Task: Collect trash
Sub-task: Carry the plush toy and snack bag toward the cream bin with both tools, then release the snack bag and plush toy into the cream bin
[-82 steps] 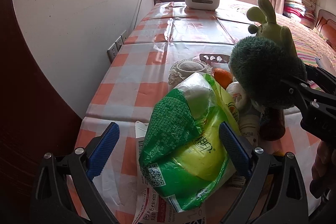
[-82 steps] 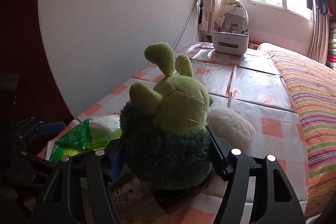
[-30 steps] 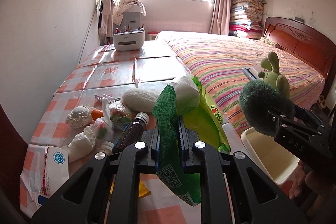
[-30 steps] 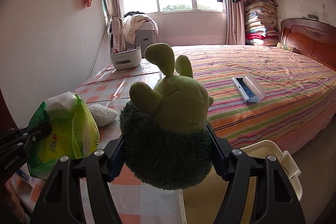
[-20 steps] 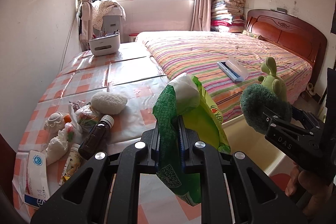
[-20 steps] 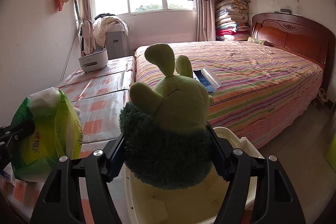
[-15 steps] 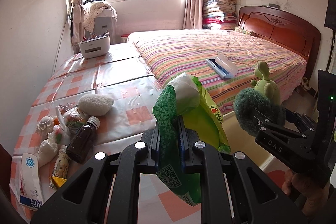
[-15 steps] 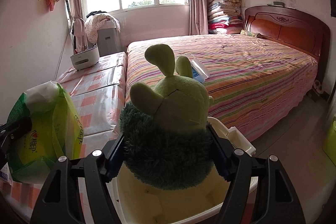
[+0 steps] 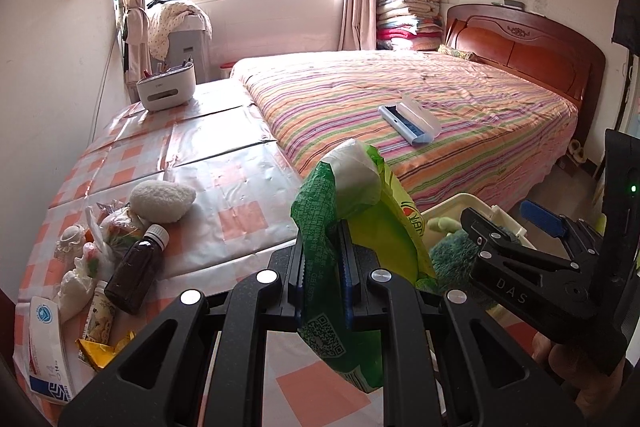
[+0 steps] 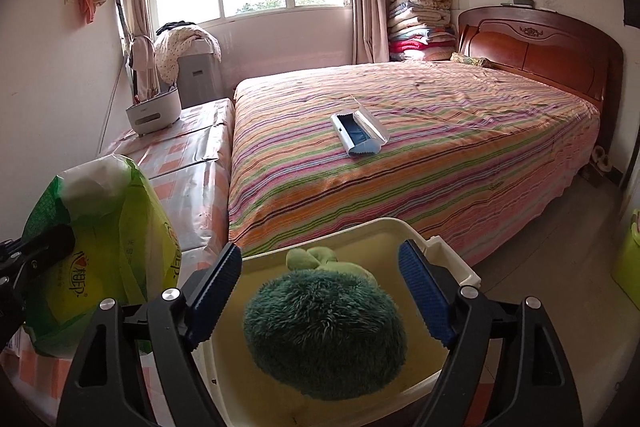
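On my far left, the table [image 9: 240, 187] has a little heap near its left edge: a paper pack [image 9: 44, 351], a brown bottle [image 9: 136, 275], small bags [image 9: 108, 227] and a fluffy white lump [image 9: 162, 195]. They sit close together, some touching. The rest of the table top behind them is bare up to a white box [image 9: 166, 89] by the wall. The table's right edge runs along the bed [image 10: 400, 147], with just a thin dark gap between them. My left gripper [image 9: 322, 267] is squeezed tight on a green bag [image 9: 360, 227], and the bag sticks up and hangs down past the fingers, over the near table edge. In the right view the bag [image 10: 108, 247] is at the left side, beside the bin. The bin [image 10: 360, 227] stands on the floor just right of the table and just in front of the bed's side. My right gripper [image 10: 320, 291] is over the bin and its jaws are opening. The blue pads [image 10: 424, 295] do not touch the toy [image 10: 324, 331]. The green toy lies in the bin, below and between the pads, with room on both sides. A blue and white case [image 10: 358, 135] lies open on the bed. To the right of the bin the floor [image 10: 560, 247] is open as far as a green tub [image 10: 630, 259] at the edge.
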Demonstrator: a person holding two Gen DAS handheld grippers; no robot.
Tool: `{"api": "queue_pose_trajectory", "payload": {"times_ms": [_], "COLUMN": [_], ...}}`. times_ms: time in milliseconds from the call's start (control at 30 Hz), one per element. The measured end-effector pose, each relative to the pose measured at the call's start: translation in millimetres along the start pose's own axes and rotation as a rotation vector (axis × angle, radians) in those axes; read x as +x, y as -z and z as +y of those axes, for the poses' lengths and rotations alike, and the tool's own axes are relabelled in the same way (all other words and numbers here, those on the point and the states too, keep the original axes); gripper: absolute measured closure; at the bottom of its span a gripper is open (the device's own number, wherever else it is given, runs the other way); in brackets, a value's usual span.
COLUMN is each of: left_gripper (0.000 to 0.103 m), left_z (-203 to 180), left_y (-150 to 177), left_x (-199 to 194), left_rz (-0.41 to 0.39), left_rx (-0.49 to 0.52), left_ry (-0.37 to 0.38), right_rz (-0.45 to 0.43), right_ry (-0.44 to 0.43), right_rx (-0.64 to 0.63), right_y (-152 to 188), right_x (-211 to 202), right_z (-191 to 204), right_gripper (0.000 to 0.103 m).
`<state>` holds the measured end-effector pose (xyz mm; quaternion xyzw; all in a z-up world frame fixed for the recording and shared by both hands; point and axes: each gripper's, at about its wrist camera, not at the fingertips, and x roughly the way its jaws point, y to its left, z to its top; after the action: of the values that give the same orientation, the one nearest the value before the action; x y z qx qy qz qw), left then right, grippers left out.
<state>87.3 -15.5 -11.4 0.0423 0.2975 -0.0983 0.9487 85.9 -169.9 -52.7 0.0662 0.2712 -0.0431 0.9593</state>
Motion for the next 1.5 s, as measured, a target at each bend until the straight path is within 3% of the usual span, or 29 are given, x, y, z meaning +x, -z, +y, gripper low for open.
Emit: {"api": "queue_pose_trajectory", "payload": {"times_ms": [433, 867, 1200, 1300, 1400, 1467, 1500], "left_gripper": [0.09, 0.089, 0.086, 0.079, 0.066, 0.043, 0.036], "left_z": [-11, -67, -87, -90, -93, -94, -95], "left_y": [-2, -9, -7, -5, -5, -5, -6], "left_x": [25, 60, 70, 69, 68, 64, 62], "left_rz": [0.05, 0.096, 0.093, 0.09, 0.071, 0.05, 0.038], "left_rx": [0.009, 0.1, 0.151, 0.158, 0.169, 0.179, 0.183], "left_ry": [0.031, 0.08, 0.07, 0.073, 0.065, 0.053, 0.045], "right_rz": [-0.068, -0.339, -0.406, -0.409, -0.405, -0.401, -0.401], "right_ry": [0.038, 0.107, 0.105, 0.105, 0.104, 0.103, 0.102], "right_rx": [0.096, 0.42, 0.459, 0.46, 0.457, 0.457, 0.458], "right_y": [-7, -9, -10, -10, -10, -10, -10], "right_x": [-10, -60, -73, -73, -74, -73, -73], "right_z": [-19, -84, -90, -91, -91, -91, -91], "right_gripper": [0.02, 0.018, 0.017, 0.017, 0.017, 0.017, 0.017]}}
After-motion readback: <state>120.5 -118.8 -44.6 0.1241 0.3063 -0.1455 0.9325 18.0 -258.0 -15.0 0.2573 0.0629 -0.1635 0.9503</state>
